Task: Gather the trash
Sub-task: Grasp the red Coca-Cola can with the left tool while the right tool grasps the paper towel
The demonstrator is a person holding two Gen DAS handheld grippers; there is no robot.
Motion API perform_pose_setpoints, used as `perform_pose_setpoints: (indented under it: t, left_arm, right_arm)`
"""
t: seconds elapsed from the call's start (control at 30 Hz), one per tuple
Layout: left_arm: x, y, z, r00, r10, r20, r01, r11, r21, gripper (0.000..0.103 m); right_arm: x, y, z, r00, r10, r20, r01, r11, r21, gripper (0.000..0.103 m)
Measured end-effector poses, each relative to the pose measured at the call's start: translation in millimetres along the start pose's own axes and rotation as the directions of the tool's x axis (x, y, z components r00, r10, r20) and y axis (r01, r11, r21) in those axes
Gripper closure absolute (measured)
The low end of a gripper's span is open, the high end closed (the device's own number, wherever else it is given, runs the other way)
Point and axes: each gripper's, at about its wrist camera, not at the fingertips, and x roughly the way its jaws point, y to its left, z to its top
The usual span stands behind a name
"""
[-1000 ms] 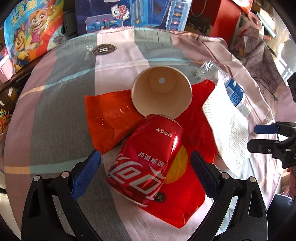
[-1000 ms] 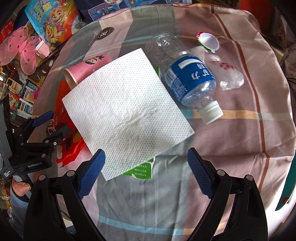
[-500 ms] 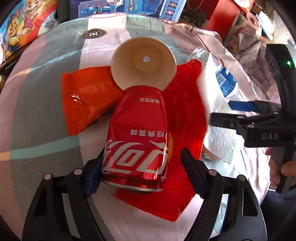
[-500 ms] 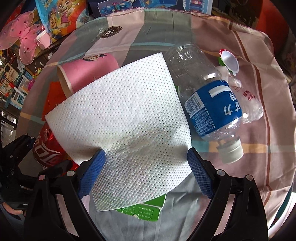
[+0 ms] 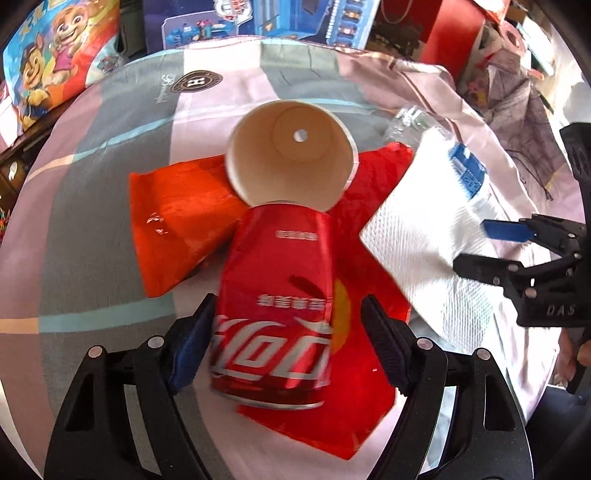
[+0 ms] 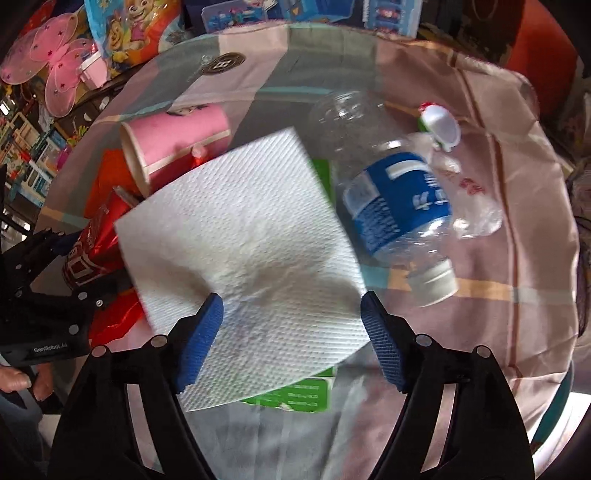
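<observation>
The left gripper [image 5: 286, 332] straddles a red soda can [image 5: 275, 306] lying on its side; the jaws have just been closing, and the left pad [image 5: 192, 347] sits against the can's side while a gap shows between the right pad and the can, so no full grip is confirmed. The can rests on a red plastic wrapper [image 5: 354, 417], with an orange packet [image 5: 177, 225] just beside it to the left. A paper cup [image 5: 291, 162], lying on its side with its mouth facing the camera, touches the can's far end. The right gripper [image 6: 291, 332] stands over a white paper towel [image 6: 240, 240]; its jaws have just been closing, they remain apart, and the towel lies between the blue pads, the left pad touching its surface, with no pinch evident. A green carton [image 6: 295, 395] shows from under the towel's near edge. A clear plastic bottle [image 6: 391, 199] with a blue label and white cap lies just right of the towel, overlapping its edge. Beyond the bottle lie a crumpled clear wrapper [image 6: 476, 214] and a small white lid [image 6: 441, 127]. All items rest on a table covered by a checked cloth [image 6: 517, 295]. Toy boxes [image 5: 280, 18] stand beyond the table.
</observation>
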Motion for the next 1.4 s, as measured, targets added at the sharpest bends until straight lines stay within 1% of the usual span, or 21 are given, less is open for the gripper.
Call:
perform_pose_setpoints:
  t: [0.03,0.07,0.2,0.33,0.4,0.43,0.47,0.53,0.57,0.6,0.67,0.77,0.87,0.97,1.03,1.1,1.2,1.33,1.37,1.4]
  left_arm:
    - [-0.6,-4.0,-1.0,1.0,0.01,0.007,-0.01,1.0,0.004,0.042]
    - [-0.5,-5.3,-1.9,1.0,0.008,0.002,-0.008,1.0,0.008,0.046]
    - [-2.2,-17.0,-3.5,1.0,-0.019,0.001,0.019,1.0,0.024,0.046]
    - [-3.8,-16.1,-7.8,1.0,-0.031,0.004,0.031,1.0,-0.002,0.045]
    - [-3.7,-9.8,-10.0,1.0,-0.031,0.001,0.031,0.999,-0.028,0.045]
    - [-3.8,-7.7,-10.7,1.0,-0.03,-0.001,0.03,0.999,-0.038,0.045]
    - [-4.0,-4.6,-11.4,1.0,-0.03,-0.003,0.029,0.998,-0.052,0.045]
    - [-3.7,-0.6,-11.7,0.999,-0.033,-0.004,0.032,0.997,-0.071,0.045]
    - [-3.8,-0.4,-12.2,1.0,-0.031,-0.004,0.03,0.997,-0.072,0.045]
    - [-3.5,-0.9,-12.3,1.0,-0.027,-0.004,0.027,0.997,-0.072,0.045]
    - [-3.5,-2.9,-12.6,1.0,-0.024,0.0,0.024,0.997,-0.071,0.045]
    - [-3.6,-4.6,-12.7,1.0,-0.026,0.001,0.026,0.997,-0.079,0.045]
    - [-4.7,-5.6,-13.0,0.999,-0.032,0.001,0.032,0.996,-0.086,0.045]
    - [-5.0,-11.4,-13.6,0.999,-0.034,0.002,0.034,0.996,-0.078,0.045]
    - [-5.4,-17.6,-13.8,0.999,-0.039,0.007,0.04,0.997,-0.066,0.045]
    - [-4.6,-23.5,-13.3,0.999,-0.028,0.015,0.029,0.998,-0.051,0.045]
    - [-6.4,-28.3,-13.0,0.999,-0.028,0.03,0.03,0.998,-0.048,0.045]
    - [-11.7,-14.6,-13.1,0.999,-0.029,0.044,0.033,0.994,-0.1,0.045]
    - [-12.5,-11.5,-13.6,0.999,-0.031,0.044,0.035,0.993,-0.11,0.045]
    - [-12.2,-6.7,-14.9,0.999,-0.032,0.039,0.037,0.991,-0.125,0.045]
  right_arm:
    - [-2.9,-2.0,-1.5,1.0,-0.011,0.012,0.011,1.0,-0.002,0.03]
    - [-5.4,-3.0,-3.4,1.0,-0.012,0.017,0.012,1.0,-0.001,0.03]
    - [-12.6,-1.5,-8.6,1.0,0.008,0.009,-0.008,1.0,-0.006,0.03]
    - [-15.2,11.0,-8.5,0.999,0.038,0.02,-0.037,0.999,-0.035,0.029]
    - [-10.0,18.0,-7.3,0.999,0.035,0.017,-0.034,0.998,-0.056,0.026]
    - [-6.4,19.8,-6.9,0.999,0.033,0.009,-0.032,0.998,-0.059,0.026]
    - [-0.8,21.3,-6.8,1.0,0.028,-0.006,-0.029,0.998,-0.06,0.024]
    - [5.0,21.3,-8.5,1.0,0.009,-0.007,-0.009,0.997,-0.072,0.023]
    - [6.2,20.6,-9.6,1.0,0.001,-0.004,-0.001,0.997,-0.078,0.026]
    - [6.2,19.6,-11.7,1.0,-0.007,0.004,0.008,0.997,-0.082,0.032]
    - [3.9,16.6,-14.5,1.0,-0.002,0.011,0.003,0.997,-0.079,0.032]
    - [-3.4,7.9,-18.1,1.0,0.005,0.018,-0.004,0.998,-0.06,0.033]
    - [-4.3,-6.3,-20.1,0.998,0.056,-0.041,-0.056,0.998,0.0,0.025]
    - [-10.2,-23.9,-23.9,0.999,0.026,-0.022,-0.025,0.999,0.048,0.025]
    - [-15.1,-30.5,-27.1,1.0,0.029,-0.011,-0.028,0.997,0.065,0.025]
    - [-19.1,-27.4,-29.0,1.0,0.019,-0.004,-0.019,0.999,0.051,0.025]
    - [-23.7,-13.5,-28.6,0.999,0.032,0.029,-0.032,0.999,0.004,0.025]
    - [-14.4,9.2,-26.1,0.999,0.017,0.037,-0.014,0.996,-0.09,0.025]
    - [-10.2,10.8,-25.1,0.999,0.014,0.029,-0.011,0.995,-0.1,0.027]
    - [-5.3,12.2,-26.3,1.0,0.003,0.022,-0.001,0.995,-0.104,0.032]
